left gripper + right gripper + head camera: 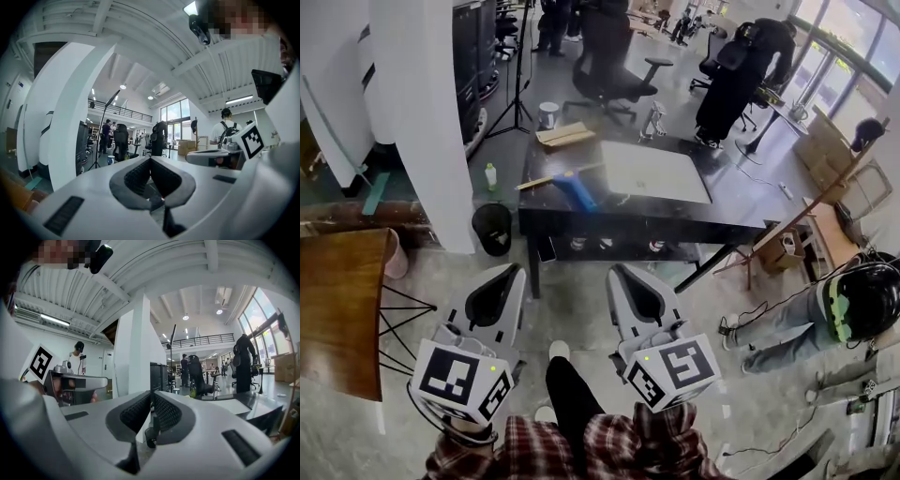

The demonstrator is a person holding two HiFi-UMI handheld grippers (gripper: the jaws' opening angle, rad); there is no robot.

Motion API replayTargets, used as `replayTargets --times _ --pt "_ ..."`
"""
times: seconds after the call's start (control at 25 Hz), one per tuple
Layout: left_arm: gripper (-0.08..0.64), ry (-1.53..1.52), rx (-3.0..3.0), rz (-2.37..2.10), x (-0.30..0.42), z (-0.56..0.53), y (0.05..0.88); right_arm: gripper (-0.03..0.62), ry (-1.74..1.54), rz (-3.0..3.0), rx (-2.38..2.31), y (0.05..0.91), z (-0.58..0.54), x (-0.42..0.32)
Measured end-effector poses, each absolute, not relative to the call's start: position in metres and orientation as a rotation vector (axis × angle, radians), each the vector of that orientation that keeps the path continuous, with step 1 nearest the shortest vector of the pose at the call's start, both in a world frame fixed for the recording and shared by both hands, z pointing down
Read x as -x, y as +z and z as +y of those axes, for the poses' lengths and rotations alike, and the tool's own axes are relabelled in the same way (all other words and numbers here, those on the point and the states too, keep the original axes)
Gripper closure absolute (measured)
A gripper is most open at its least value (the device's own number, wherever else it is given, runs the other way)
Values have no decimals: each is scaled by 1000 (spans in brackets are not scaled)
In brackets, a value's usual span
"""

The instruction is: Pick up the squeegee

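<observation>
**Operator:** Where is the squeegee?

**Spotter:** At your 12 o'clock, on the dark table [731, 211]. The squeegee [574, 192] lies flat on the table's left part. Its blue part points back toward you and its long pale bar runs crosswise. A white sheet [656, 172] lies just beside it at 1 o'clock. I cannot tell whether the two touch.

**Operator:** And my grippers?

**Spotter:** Both are clenched on nothing. Your left gripper [514, 272] and right gripper [617, 272] sit side by side, short of the table's near edge and well apart from the squeegee. In each gripper view the pads meet at the tip with nothing between them.

**Operator:** Any containers around?

**Spotter:** Three, and a bottle.
- **Bin:** A black bin [492, 228] stands on the floor at 11 o'clock, between the table's left end and the white pillar [422, 112]. Its inside is dark, so I cannot tell you what it holds.
- **Cup:** A white cup [548, 114] stands upright on the floor beyond the table at 12 o'clock, near a tripod [517, 94]. Its mouth faces up, but it is too small to see into.
- **Box:** A cardboard box [780, 251] sits open at 2 o'clock, by the table's right end. Something pale shows inside, too small to name.
- **Bottle:** A small bottle [491, 175] stands upright just beyond the bin, at the pillar's foot.
</observation>
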State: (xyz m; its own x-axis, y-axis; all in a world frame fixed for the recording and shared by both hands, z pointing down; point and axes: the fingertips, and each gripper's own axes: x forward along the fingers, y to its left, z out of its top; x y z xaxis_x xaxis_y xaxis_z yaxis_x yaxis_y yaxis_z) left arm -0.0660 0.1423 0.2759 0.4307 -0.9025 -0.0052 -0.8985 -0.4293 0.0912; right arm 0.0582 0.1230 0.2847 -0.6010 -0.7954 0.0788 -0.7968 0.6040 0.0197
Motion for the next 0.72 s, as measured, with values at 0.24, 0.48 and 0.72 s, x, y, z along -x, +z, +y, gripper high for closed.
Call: replayTargets --times 0.24,0.48,0.72 --pt "551 -100 -2589 -1659 70 40 264 578 -2 -2753 -1333 274 22 -51" --pt "551 -110 -2589 -1693 63 -49 248 578 -26 -2777 -1264 259 -71 -46" --pt "551 -65 -2549 -1713 65 -102 260 578 31 -2784 -1220 272 -129 -44"
